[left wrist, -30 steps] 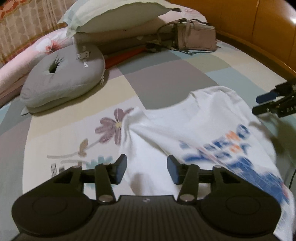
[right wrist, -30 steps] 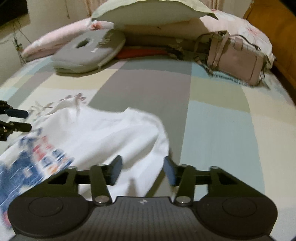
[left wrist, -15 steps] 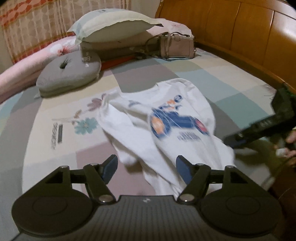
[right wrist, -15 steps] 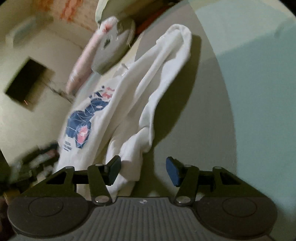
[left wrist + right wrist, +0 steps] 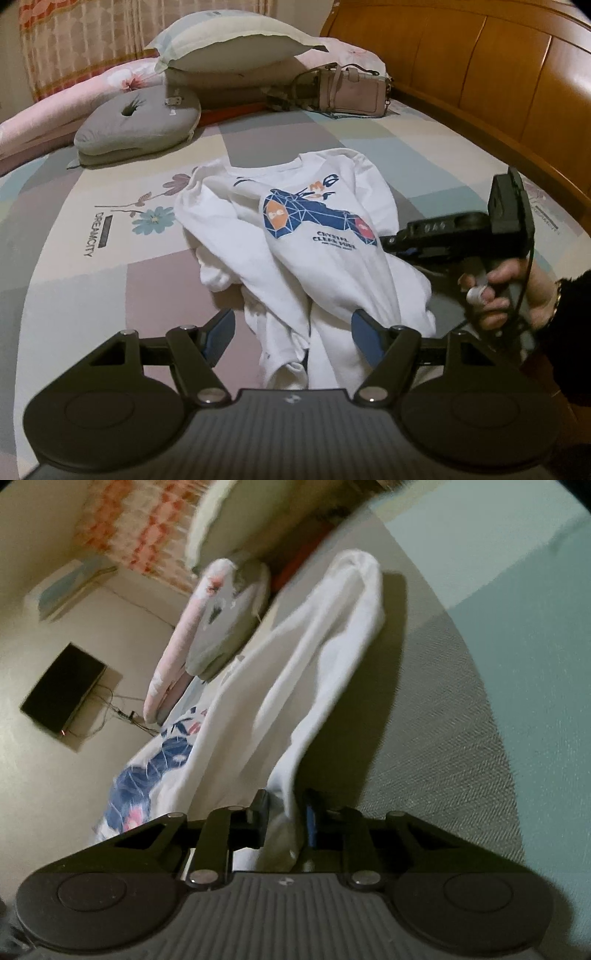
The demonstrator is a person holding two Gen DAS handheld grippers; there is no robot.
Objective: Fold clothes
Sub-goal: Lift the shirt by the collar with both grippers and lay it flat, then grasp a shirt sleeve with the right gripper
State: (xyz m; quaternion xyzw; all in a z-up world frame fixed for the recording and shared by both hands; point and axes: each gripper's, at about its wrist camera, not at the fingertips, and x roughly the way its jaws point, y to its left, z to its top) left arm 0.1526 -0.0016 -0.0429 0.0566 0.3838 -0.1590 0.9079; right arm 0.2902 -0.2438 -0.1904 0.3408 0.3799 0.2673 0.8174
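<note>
A white long-sleeved shirt (image 5: 325, 236) with a blue and orange print lies crumpled on the bed, collar toward the pillows. My left gripper (image 5: 293, 334) is open, just above the shirt's near hem. My right gripper (image 5: 284, 816) is shut on the shirt's (image 5: 295, 686) right edge near the hem. It also shows in the left wrist view (image 5: 399, 242), held by a hand at the shirt's right side.
A grey ring cushion (image 5: 136, 123), pillows (image 5: 236, 40) and a pink handbag (image 5: 351, 92) lie at the head of the bed. A wooden bed frame (image 5: 498, 74) runs along the right. The patchwork sheet (image 5: 110, 280) surrounds the shirt.
Both grippers pulled back from the far end of the shirt to its near hem. My right gripper tilted sideways and closed on the shirt's right edge.
</note>
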